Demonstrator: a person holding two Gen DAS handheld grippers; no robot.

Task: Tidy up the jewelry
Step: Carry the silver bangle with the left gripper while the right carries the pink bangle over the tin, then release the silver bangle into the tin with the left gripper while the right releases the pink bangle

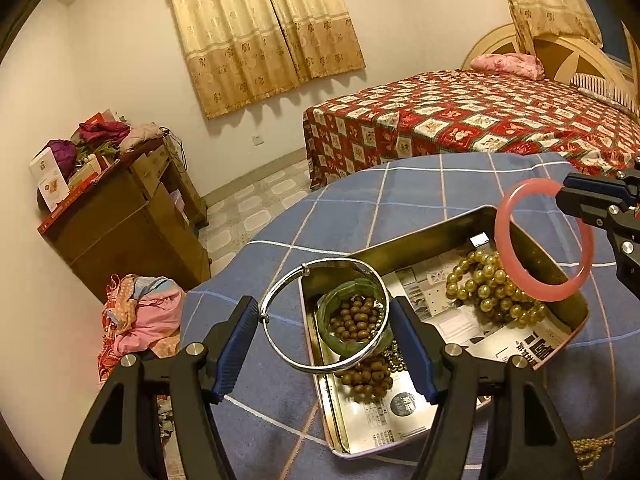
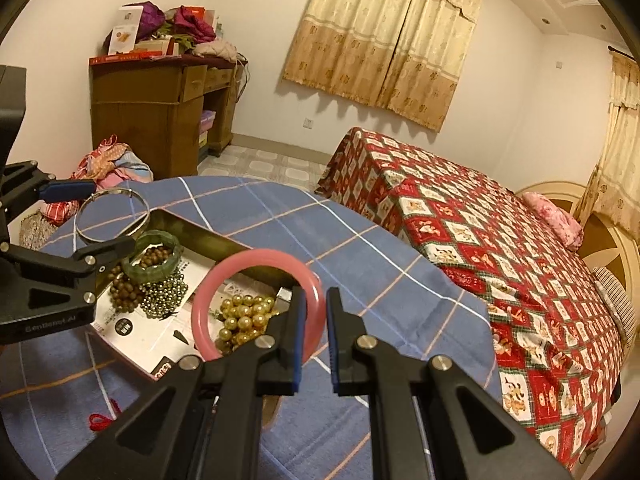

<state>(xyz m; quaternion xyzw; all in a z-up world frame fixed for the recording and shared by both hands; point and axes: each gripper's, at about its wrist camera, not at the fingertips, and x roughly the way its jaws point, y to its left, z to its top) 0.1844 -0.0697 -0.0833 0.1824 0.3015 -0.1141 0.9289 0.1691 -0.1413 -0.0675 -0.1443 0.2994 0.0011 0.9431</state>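
Nearest to where I stood, the left gripper (image 1: 324, 328) had its jaws spread wide around a silver bangle (image 1: 320, 316), the blue pads seeming to press the ring's outer edge from either side, though from that angle I could not be sure how firmly it was gripped. The bangle hung tilted above the near end of a shallow metal tray (image 1: 440, 232) lined with printed paper, which sat on the worktop (image 1: 360, 196) under a blue checked cloth. Directly beneath it in the tray lay a green bangle (image 1: 352, 332) ringed around brown wooden beads (image 1: 356, 318), with more brown beads and a strand of small dark metallic ones (image 2: 164, 296) beside them. Further along, the right gripper (image 2: 314, 332) had its jaws nearly closed, pinching the rim of a smooth, glossy pink bangle (image 2: 256, 304) that stood almost upright above a heap of pale gold pearl-like beads (image 1: 492, 284) at the tray's far end. I judged the step in hand to be carrying both bangles to the tray; the next move would call for lowering each onto a bare patch of paper without snagging the bead strands, then easing the jaws apart. Beyond the worktop stood a bed (image 1: 480, 120) with a red patterned cover.
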